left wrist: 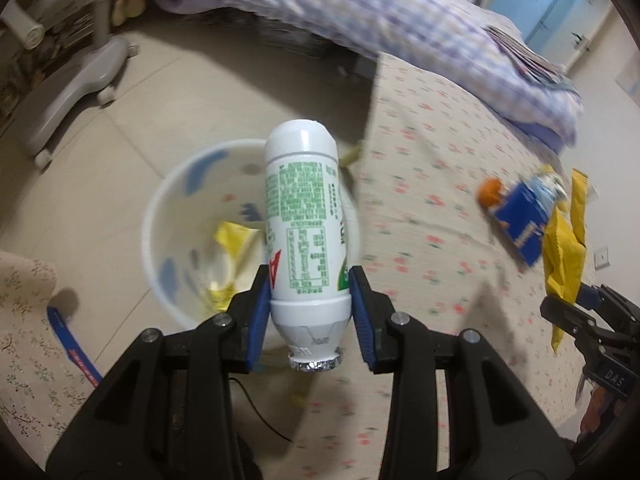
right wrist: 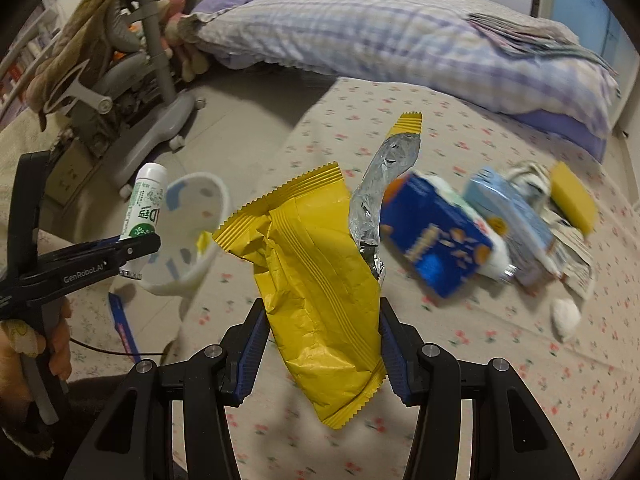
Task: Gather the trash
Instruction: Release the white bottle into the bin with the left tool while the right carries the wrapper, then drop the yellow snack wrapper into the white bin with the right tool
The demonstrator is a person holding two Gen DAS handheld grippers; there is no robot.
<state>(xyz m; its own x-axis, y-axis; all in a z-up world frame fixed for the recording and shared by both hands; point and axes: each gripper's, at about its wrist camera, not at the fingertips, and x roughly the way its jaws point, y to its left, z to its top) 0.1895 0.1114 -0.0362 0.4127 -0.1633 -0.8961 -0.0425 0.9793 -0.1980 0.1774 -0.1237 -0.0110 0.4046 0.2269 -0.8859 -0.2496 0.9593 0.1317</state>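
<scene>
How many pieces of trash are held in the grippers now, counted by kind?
Bottle: 1, in the left hand-held gripper.
Yellow wrapper: 1, in the right hand-held gripper.
Total: 2.

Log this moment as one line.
left gripper: shut on white bottle, over bin | right gripper: shut on yellow wrapper | blue carton: on bed
</scene>
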